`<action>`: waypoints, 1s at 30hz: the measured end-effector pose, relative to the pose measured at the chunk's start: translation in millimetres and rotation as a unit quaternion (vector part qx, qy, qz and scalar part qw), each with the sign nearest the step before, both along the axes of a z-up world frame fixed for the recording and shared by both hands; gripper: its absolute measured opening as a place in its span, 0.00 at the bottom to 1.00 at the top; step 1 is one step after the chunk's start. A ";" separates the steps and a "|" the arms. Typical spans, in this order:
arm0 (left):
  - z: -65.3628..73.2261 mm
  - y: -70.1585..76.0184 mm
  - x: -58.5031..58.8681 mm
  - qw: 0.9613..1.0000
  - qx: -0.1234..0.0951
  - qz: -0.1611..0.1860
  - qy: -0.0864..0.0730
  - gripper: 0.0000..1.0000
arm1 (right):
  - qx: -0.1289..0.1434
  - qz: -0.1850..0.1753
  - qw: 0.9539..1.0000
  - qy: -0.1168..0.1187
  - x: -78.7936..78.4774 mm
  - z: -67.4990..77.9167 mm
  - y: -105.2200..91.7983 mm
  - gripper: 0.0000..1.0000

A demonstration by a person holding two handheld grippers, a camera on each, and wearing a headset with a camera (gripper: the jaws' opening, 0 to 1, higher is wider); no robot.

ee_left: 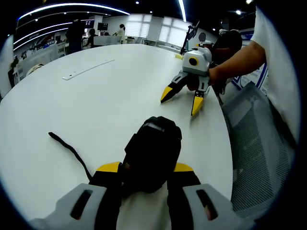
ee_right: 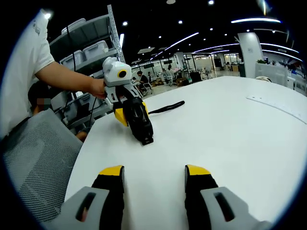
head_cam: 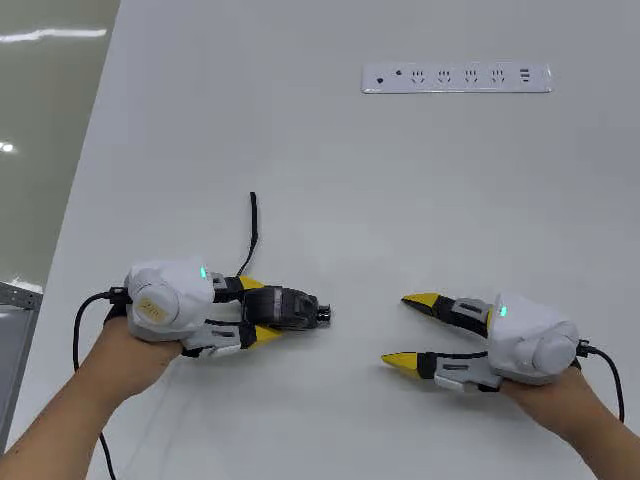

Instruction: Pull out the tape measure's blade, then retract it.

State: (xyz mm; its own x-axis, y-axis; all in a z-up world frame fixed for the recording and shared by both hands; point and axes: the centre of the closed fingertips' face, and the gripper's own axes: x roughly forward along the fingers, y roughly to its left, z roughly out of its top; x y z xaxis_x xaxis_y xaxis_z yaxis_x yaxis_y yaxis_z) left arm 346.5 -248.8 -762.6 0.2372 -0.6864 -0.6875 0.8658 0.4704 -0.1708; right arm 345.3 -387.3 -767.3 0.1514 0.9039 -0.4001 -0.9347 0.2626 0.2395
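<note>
Tape measure (head_cam: 290, 308): black case, wedged between the left gripper's jaws and resting on the white table (head_cam: 400, 200); its front end pokes out past the yellow jaw tips.
Left gripper (ee_left: 146, 167): jaws clamped against the two sides of the case, one yellow tip on either side of it; it is held low over the table in a person's hand.
Blade end: a small dark tab (ee_right: 146, 141) at the front of the case, just beyond the left jaws' tips and facing the right gripper.
Strap (ee_left: 72, 151): thin and black, lying on the table; it trails away from the case off to one side of the left jaws.
Right gripper (ee_right: 154, 170): jaws spread apart with bare table between them; the tips point toward the tape measure, which lies ahead of them and well apart.
Power strip (head_cam: 455, 77): white, flat on the table, far out beyond both pairs of jaws.
</note>
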 end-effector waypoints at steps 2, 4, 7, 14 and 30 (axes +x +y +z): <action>0.5 -0.4 -0.1 1.000 -0.001 0.000 0.000 0.33 | 0.003 0.005 1.000 -0.004 0.4 0.0 5.3 0.51; 0.7 -0.8 -0.3 1.000 0.000 -0.002 0.000 0.33 | 0.005 0.010 1.000 -0.011 2.0 -1.2 10.2 0.50; 0.0 -0.5 -0.1 1.000 0.007 -0.006 0.001 0.33 | 0.008 0.022 0.999 -0.022 3.1 -1.9 16.9 0.49; -0.5 0.1 0.0 1.000 0.008 -0.008 0.003 0.33 | 0.023 0.034 0.999 -0.030 4.6 -1.1 30.6 0.50; -0.1 -0.7 0.4 1.000 0.007 -0.012 0.006 0.33 | 0.026 0.066 0.996 -0.050 4.7 -2.7 49.7 0.44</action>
State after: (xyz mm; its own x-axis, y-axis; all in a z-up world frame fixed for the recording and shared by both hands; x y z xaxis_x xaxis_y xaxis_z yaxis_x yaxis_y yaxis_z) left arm 346.8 -249.5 -762.7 0.2127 -0.6814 -0.7003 0.8747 0.4522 -0.1743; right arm 350.0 -337.6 -769.9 0.0664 0.9379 -0.3406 -0.9803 0.1250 0.1531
